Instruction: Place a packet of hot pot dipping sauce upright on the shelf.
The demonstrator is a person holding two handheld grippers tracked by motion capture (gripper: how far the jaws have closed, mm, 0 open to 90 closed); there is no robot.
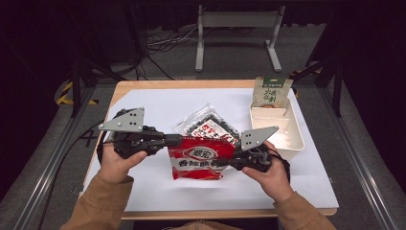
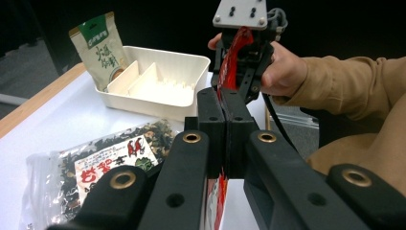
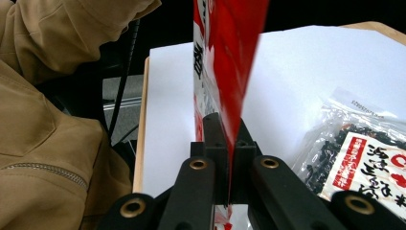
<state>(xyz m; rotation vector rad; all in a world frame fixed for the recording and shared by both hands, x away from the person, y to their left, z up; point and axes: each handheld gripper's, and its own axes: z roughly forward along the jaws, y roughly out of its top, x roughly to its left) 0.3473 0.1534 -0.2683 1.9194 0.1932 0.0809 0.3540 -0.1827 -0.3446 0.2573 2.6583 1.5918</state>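
Both sets of jaws are clenched on the red snack bag [image 1: 201,160]: the left gripper [image 1: 178,140] pinches its left edge, the right gripper [image 1: 225,164] its right edge. The bag sits above the bench [image 1: 158,103], just in front of the clear seaweed packet [image 1: 207,125], left of the white tray [image 1: 293,139].

Worktop [image 1: 158,103] evenly lit from above against dark surroundings; soft focus throughout, near tongs blurred, shadows faint.
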